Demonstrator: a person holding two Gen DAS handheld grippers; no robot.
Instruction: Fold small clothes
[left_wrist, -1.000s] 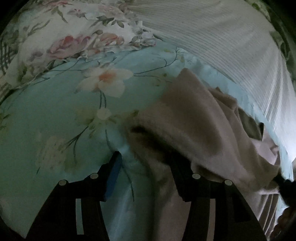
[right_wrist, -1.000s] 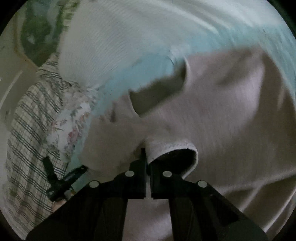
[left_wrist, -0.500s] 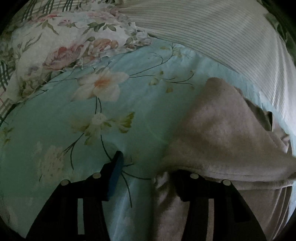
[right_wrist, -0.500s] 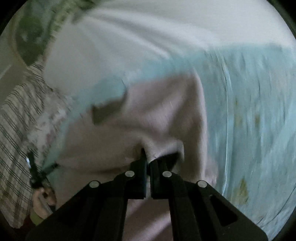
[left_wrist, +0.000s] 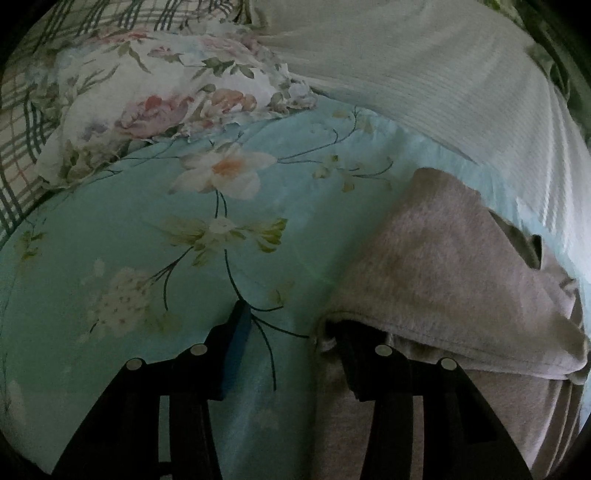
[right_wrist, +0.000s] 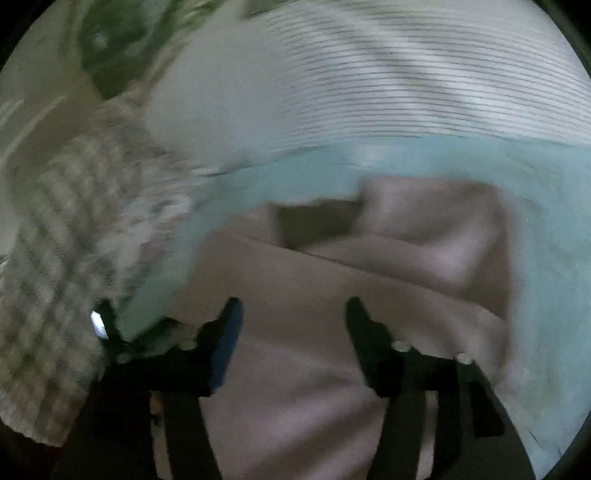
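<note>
- My left claw (left_wrist: 291, 325) sat low with its jaws spread wide: one finger over the bare sheet, the other tucked under the folded flap's edge, gripping nothing.
- My right claw (right_wrist: 291, 314) was also spread, hovering just above the garment with cloth showing between the fingers and nothing pinched.
- The beige knit garment (left_wrist: 454, 273) lay on the bed on top of the pale blue floral sheet (left_wrist: 155, 240), beside the white ribbed cover (left_wrist: 424, 85), with one layer doubled over the rest.
- Risk one, as I judged it: that tucked left finger could drag the flap's hem along if I pulled away carelessly, and the fold would open.
- Risk two: the sheet looked smooth and slick, so a sideways nudge might slide the whole garment or bunch the sheet under it.
- Risk three: the right view was smeared by motion, so I couldn't place its fingertips against the fold line with confidence; closing there might catch both layers.
- Textures: the garment read as soft, fuzzy knit with a stitched hem and rounded corner, limp and thick enough to hold a loose crease.
- The rose-print pillow (left_wrist: 159, 99) had a frilled edge, with plaid fabric (left_wrist: 22, 122) behind it.
</note>
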